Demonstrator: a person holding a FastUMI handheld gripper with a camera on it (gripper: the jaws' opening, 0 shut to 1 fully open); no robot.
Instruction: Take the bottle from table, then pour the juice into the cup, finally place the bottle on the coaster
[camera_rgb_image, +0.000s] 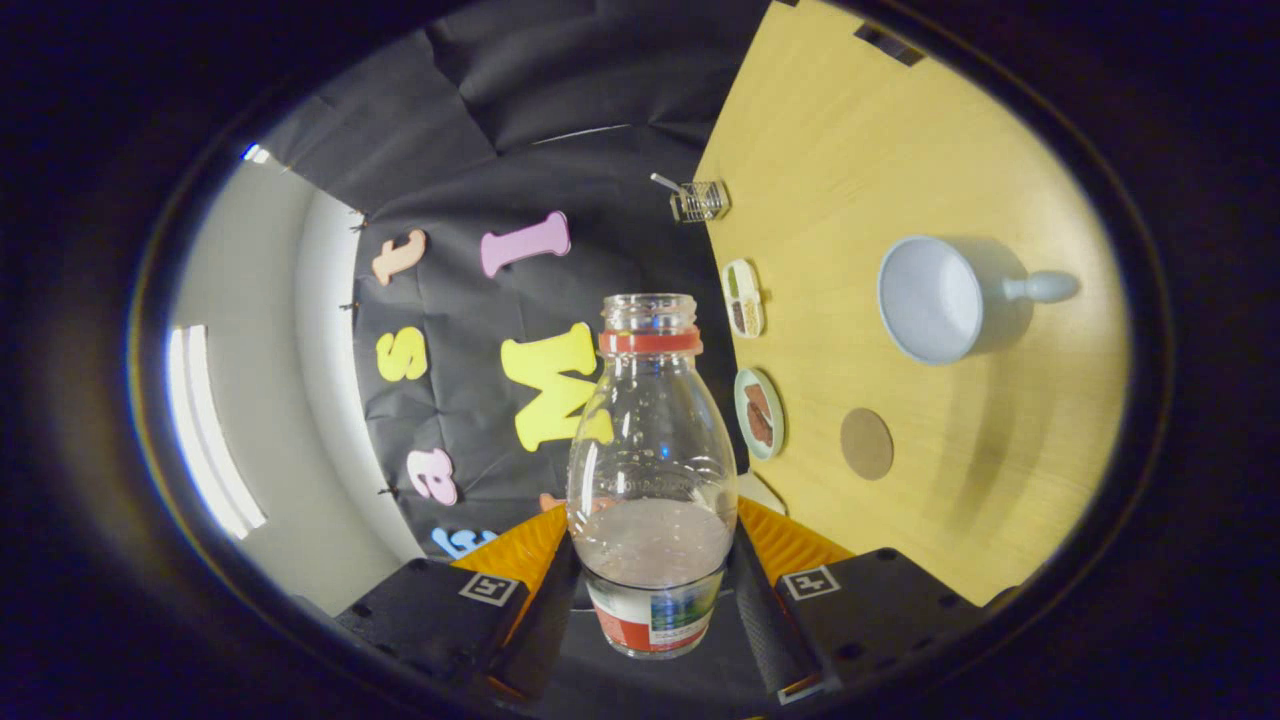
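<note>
You had the fingers (652, 590) clamped on the uncapped juice bottle (651, 470) between them, apparently rolled sideways so its mouth tipped toward the cup (935, 298) beyond, near the coaster (866, 443) on the tabletop (900, 140).

The bottle (652, 470) sits between the gripper (652, 590) fingers; beyond to the right, cup (930, 300) and coaster (866, 443) rest apart on the table (900, 130).
</note>
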